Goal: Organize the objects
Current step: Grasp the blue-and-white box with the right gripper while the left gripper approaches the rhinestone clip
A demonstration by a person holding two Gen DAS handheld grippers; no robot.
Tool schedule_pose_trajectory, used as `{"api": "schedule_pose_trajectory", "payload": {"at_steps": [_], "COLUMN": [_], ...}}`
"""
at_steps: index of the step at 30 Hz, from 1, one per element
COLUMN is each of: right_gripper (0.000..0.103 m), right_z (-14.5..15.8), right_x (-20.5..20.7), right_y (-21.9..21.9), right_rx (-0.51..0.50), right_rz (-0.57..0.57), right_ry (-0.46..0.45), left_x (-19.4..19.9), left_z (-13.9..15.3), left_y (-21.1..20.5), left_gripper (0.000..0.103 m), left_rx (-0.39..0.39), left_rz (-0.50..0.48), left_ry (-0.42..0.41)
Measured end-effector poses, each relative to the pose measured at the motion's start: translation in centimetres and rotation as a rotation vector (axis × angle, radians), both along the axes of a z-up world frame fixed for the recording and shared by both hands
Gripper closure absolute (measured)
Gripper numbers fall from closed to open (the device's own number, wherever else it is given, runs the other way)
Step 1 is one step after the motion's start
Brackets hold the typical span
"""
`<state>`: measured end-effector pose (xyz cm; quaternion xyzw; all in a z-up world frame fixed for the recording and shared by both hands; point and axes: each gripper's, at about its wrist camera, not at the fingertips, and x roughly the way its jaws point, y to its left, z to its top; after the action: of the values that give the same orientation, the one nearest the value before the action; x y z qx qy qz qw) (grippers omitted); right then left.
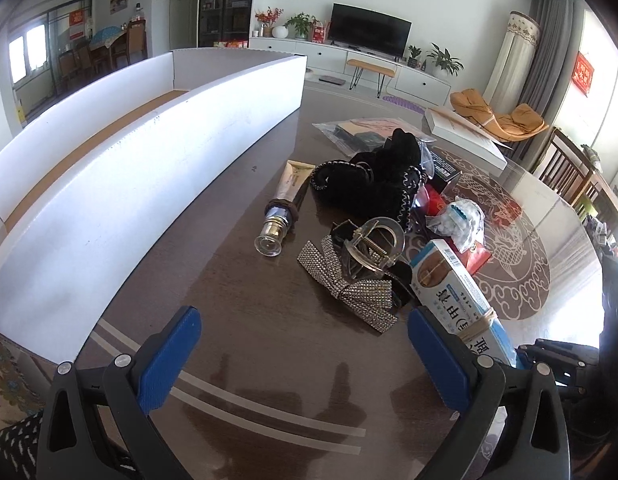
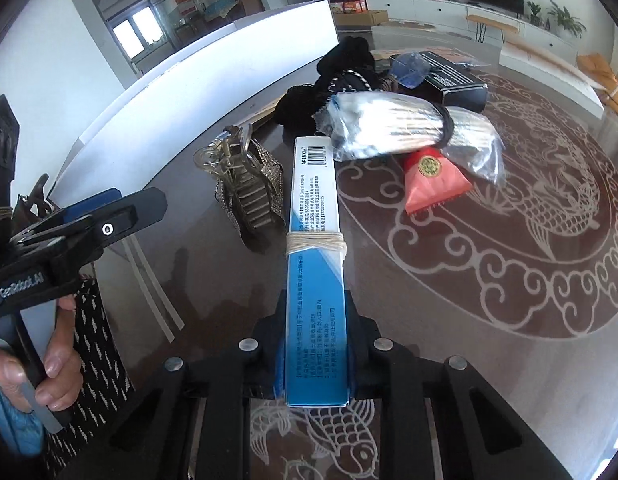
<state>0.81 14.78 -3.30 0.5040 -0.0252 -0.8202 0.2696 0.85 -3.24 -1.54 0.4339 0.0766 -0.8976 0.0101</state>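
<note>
On a dark glass-topped table [image 1: 229, 320] in a living room, a long white open-topped box [image 1: 149, 152] runs along the far left edge, its brown floor bare in the left wrist view. Beside it spreads a loose heap of small items: a black knitted bundle [image 1: 373, 176], a cream cosmetic tube [image 1: 287, 196] lying with its clear cap toward the camera, a rhinestone bow [image 1: 349, 292] with a clear hair claw [image 1: 369, 252] resting on it, a bag of cotton swabs [image 2: 409, 128] and a red packet [image 2: 433, 178]. The right gripper [image 2: 315, 360] is clamped tight on the near end of a narrow blue-and-white carton [image 2: 315, 264], bound round its middle with a rubber band; the carton juts straight out from between the blue pads, its far end reaching toward the swab bag and just beside the bow. The left gripper [image 1: 305, 356] stands spread wide with nothing between its pads, poised above bare tabletop just short of the bow, the carton's side close against its right finger [image 1: 441, 360]. A hand [image 2: 53, 360] grips the left tool's handle.
</note>
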Motion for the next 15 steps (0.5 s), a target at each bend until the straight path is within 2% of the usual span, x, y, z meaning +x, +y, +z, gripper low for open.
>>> {"api": "schedule_pose_trajectory", "payload": {"at_steps": [3,8,11,15], "right_gripper": [0.081,0.081,0.081,0.081], "right_z": [-0.1,0.2,0.5,0.5], "right_x": [2.2,4.1,4.7,4.7], "right_y": [3.2,4.8,4.6,4.3], "right_rx": [-0.045,-0.019,0.0,0.009], "right_rz": [-0.065,-0.103,-0.095,-0.074], "right_ry": [-0.018,0.007,0.018,0.01], "left_x": [-1.7,-6.4,-7.3,-5.2], "left_z": [-0.4,-2.0,-3.4,-4.2], "left_y": [2.3,5.1,4.0,0.9], "left_gripper": [0.0,0.0,0.0,0.0], "left_rx": [-0.004,-0.088,-0.105,-0.082], "left_rz": [-0.025,0.048,0.077,0.063], "left_ry": [-0.031,-0.11,-0.168,-0.196]}}
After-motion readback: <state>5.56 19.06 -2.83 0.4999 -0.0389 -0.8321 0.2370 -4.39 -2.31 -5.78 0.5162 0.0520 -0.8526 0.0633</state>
